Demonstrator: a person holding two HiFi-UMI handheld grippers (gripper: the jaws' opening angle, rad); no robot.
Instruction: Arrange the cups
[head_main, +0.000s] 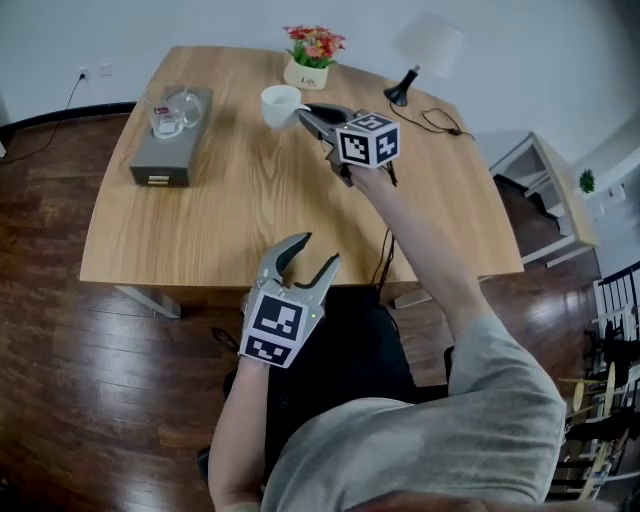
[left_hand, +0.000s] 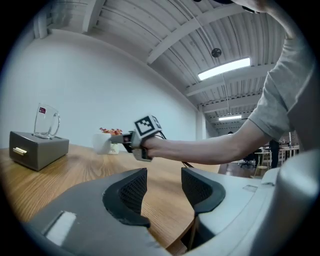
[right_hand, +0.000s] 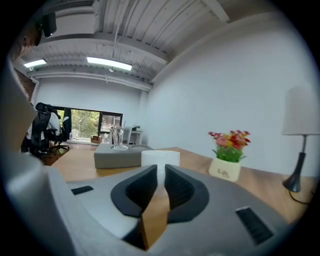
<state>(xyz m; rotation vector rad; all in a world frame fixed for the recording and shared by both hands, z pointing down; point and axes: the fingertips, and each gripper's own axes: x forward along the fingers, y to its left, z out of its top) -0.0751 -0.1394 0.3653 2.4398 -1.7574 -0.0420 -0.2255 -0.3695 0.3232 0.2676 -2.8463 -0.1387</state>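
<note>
Left gripper (head_main: 318, 250) hangs nearest me, over the near edge of the wooden table (head_main: 250, 215), jaws wide apart with nothing between them. It is idle, and I judge it best kept low and clear of the other arm's path.

Farther out, my right gripper (head_main: 305, 113) is stretched across the table to the white cup (head_main: 280, 105). Its jaws are drawn to a narrow slit with a strip of the cup's white between the tips. I take that to be the handle, though I cannot be sure it isn't the wall. The cup stands upright on the wood, near the far edge.

To do this step well, I would check that the pads sit square on that strip before lifting. Then I would raise the cup straight up, keep it level and avoid twisting.

To the far left sits a grey box (head_main: 165, 150) with a glass mug (head_main: 180, 112) on top; that looks the likely place to set the cup. Just behind the cup stand a flowerpot (head_main: 308, 73) and, to its right, a lamp (head_main: 420, 50), so I'd pull away from them.
</note>
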